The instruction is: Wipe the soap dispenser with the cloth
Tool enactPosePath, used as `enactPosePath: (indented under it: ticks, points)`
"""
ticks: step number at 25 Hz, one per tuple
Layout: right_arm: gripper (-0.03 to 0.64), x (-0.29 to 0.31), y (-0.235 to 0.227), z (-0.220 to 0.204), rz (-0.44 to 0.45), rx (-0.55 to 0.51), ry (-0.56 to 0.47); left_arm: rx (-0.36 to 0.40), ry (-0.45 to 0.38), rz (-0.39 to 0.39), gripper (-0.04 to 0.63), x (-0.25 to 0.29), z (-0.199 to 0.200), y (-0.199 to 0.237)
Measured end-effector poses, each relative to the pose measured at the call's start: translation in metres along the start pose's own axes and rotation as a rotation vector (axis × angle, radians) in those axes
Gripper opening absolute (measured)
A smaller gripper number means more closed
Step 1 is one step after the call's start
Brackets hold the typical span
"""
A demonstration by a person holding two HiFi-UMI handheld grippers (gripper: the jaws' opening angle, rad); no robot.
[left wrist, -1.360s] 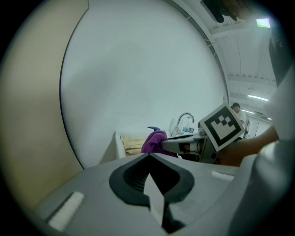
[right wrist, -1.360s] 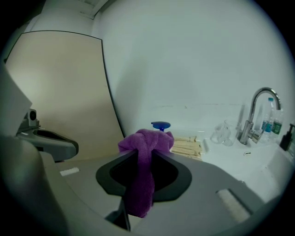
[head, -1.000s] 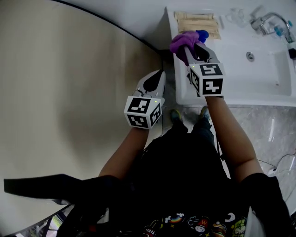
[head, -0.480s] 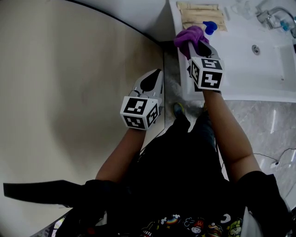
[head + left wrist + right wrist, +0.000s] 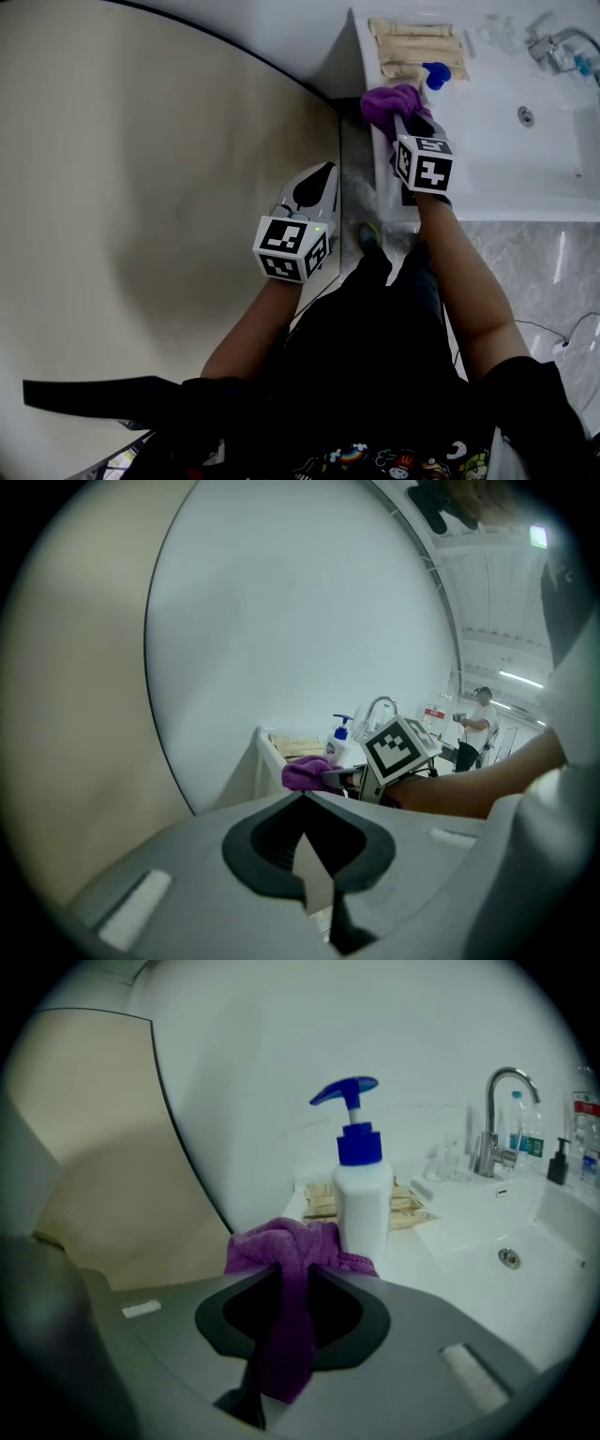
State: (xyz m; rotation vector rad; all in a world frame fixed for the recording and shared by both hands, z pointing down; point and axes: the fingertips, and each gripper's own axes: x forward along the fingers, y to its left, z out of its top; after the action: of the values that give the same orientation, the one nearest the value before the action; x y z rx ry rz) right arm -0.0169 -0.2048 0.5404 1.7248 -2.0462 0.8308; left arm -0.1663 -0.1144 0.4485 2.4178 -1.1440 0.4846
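L gripper, off the white desk: fingers pressed together, empty. R gripper: fingers pinching crumpled purple terry cloth, bunched just beside upright white plastic soap dispenser w/ blue pump, near desk's left edge.

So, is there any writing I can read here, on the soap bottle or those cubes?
None readable.
Soap dispenser: plain white, no label showing.
Marker cubes: black-and-white patterns, no letters.
Red sign in the background: too small.
Bottle label at far right: blurred.
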Motion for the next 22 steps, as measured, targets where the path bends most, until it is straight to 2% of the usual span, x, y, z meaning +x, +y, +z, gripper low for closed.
enactPosePath:
  ticks: [6, 17, 22]
  points:
    - [0.109, 0.005, -0.004, -0.01, 0.003, -0.03, 0.033, 0.003, -0.005, -0.012, 0.0, 0.004, 0.002, -0.002]
    - [0.109, -0.056, 0.018, 0.071, 0.056, -0.091, -0.154, 0.005, -0.051, -0.045, 0.0, 0.014, 0.025, -0.019]
    - [0.109, -0.094, 0.014, 0.093, 0.07, -0.14, -0.191, 0.009, -0.087, -0.078, 0.0, 0.021, 0.041, -0.043]
